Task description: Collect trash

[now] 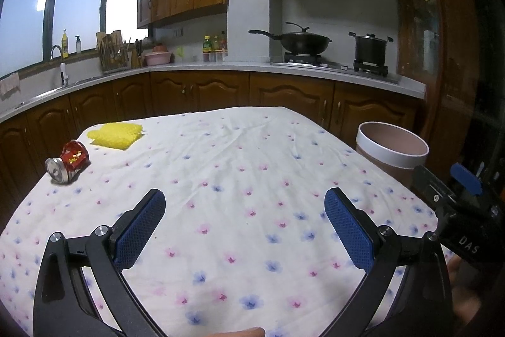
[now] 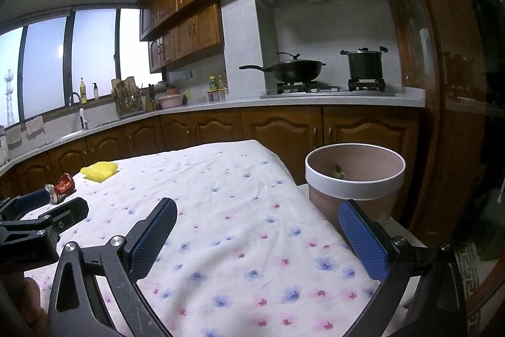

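Both hand-held grippers, left (image 1: pixel 244 204) and right (image 2: pixel 257 213), hang open and empty. The crushed red metal can (image 1: pixel 70 161) lies far-left on the flowered counter (image 1: pixel 252 179); reaching it comes next. The pink round bin (image 2: pixel 355 179) possibly holds scrap.

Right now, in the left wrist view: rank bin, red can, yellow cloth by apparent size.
1. Bin, largest, though partly hidden behind the table edge.
2. Yellow cloth.
3. Red can, crushed, looks close to the cloth in size; it lies nearer the camera, so that order is unsure.
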`<state>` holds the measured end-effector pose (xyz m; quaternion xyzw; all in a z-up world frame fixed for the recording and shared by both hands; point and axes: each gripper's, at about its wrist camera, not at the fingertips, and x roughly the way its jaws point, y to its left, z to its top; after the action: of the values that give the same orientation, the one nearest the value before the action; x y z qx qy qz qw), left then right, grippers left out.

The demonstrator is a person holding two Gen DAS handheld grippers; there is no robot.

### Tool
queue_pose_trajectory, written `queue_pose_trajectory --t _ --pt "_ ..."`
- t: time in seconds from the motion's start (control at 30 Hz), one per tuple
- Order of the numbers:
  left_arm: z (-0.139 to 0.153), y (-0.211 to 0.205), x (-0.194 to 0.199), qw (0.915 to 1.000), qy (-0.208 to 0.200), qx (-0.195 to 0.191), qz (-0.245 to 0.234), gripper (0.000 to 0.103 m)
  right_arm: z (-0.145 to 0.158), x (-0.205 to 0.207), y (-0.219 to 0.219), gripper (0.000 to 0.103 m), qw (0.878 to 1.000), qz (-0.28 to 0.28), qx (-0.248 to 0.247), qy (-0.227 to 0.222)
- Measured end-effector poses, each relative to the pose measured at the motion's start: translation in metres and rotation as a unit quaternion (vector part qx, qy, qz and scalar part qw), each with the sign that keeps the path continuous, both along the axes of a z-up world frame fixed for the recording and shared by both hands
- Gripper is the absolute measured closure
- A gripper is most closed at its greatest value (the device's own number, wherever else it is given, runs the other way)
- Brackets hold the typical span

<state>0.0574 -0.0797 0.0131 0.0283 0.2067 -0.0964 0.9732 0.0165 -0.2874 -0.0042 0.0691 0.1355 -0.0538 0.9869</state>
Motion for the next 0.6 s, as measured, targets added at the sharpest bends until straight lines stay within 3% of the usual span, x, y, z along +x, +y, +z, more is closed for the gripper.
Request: queue_pose_trajectory --t 0.6 --pt "0.0023 -0.0023 -0.0062 0.9999 -0.011 0.004 0.002 0.000 0.0002 -0.0032 0.0026 0.000 1.000 0.000 0.004 -0.010"
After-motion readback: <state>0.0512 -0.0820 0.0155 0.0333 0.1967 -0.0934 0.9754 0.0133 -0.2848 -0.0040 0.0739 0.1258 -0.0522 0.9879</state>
